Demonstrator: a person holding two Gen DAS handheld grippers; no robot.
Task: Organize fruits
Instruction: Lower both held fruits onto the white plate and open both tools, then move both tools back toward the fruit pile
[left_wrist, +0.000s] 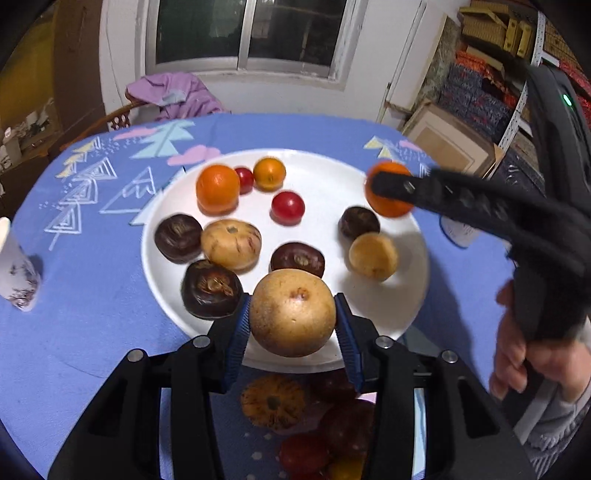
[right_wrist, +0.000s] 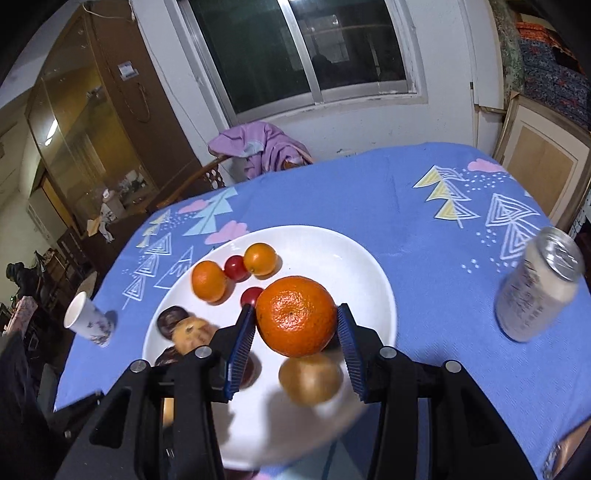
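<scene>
White porcelain is what most of the fruit lies on now: the plate (left_wrist: 376, 317) in the middle of the desk (left_wrist: 92, 332), which is covered with a blue cloth with printed trees.

My left gripper (left_wrist: 293, 314) is pinching a tan round fruit (left_wrist: 293, 312), perhaps a pear or a passion fruit, and holds it above the near rim of the plate. My right gripper (right_wrist: 297, 317) is pinching a large mandarin (right_wrist: 293, 315) between its blue pads and holds it above the right part of the plate. Both fruits seem lifted and do not rest on the porcelain, but I cannot be fully sure of the height.

On the plate I already see some grouping. At the far side lie two small oranges (left_wrist: 218, 188) and two red cherry tomatoes (left_wrist: 287, 207), close together. At the left, three dark brown water chestnuts (left_wrist: 178, 238) surround a tan fruit (left_wrist: 231, 243), and touch it. At the right, another dark one (left_wrist: 359, 222) lies beside a second tan fruit (left_wrist: 373, 256).

I judge the task to be past the middle but not finished. Under my left gripper, on the cloth in front of the plate, more fruit (left_wrist: 273, 402) waits: a yellowish one, some dark ones and red ones, blurred and partly hidden. Those, and the two fruits I carry, still need a place.

A paper cup (right_wrist: 88, 321) and a drink can (right_wrist: 537, 291) stand on the desk well apart from the plate.
</scene>
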